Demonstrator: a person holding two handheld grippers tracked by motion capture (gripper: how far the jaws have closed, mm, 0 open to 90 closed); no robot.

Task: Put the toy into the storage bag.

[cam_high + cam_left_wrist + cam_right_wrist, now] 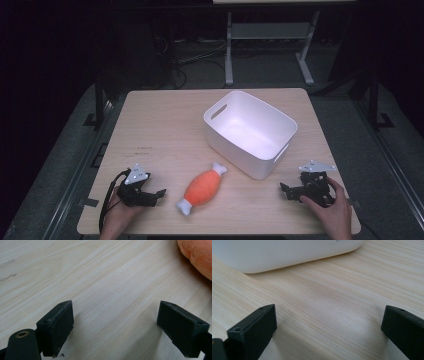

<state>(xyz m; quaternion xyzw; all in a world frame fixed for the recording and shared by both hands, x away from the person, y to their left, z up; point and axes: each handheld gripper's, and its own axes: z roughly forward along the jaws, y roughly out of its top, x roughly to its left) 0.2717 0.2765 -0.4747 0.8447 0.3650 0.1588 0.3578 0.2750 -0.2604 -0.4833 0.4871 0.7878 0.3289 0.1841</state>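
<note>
Nearest the person, both tongs sit low on the wood tabletop (165, 125) near its front edge, one per hand. Left tongs (159, 193) at the front left corner, jaws spread wide w/ nothing between them; in the left gripper view it's just bare wood grain in the gap, and an orange plush edge pokes in at the top right. Right tongs (284, 189) at the front right, also spread wide and empty, pointing in toward the middle. Right gripper view has bare wood between the jaws and the white bin's (274, 255) lower wall just beyond.

Btw between the two, a bit further in, lies the plush drumstick toy (202, 187), orange body w/ white bone ends, on its side, angled diagonally. Near the left tongs but not touching.

Further back, right of center, the bin (250, 131) stands upright, turned at an angle, nothing inside afaict. Handle slots in its end walls. Toy's upper bone end is close to it, apart tho.

Past the tabletop: dark floor (270, 85), cables (195, 52), and grey stand legs (229, 50).
</note>
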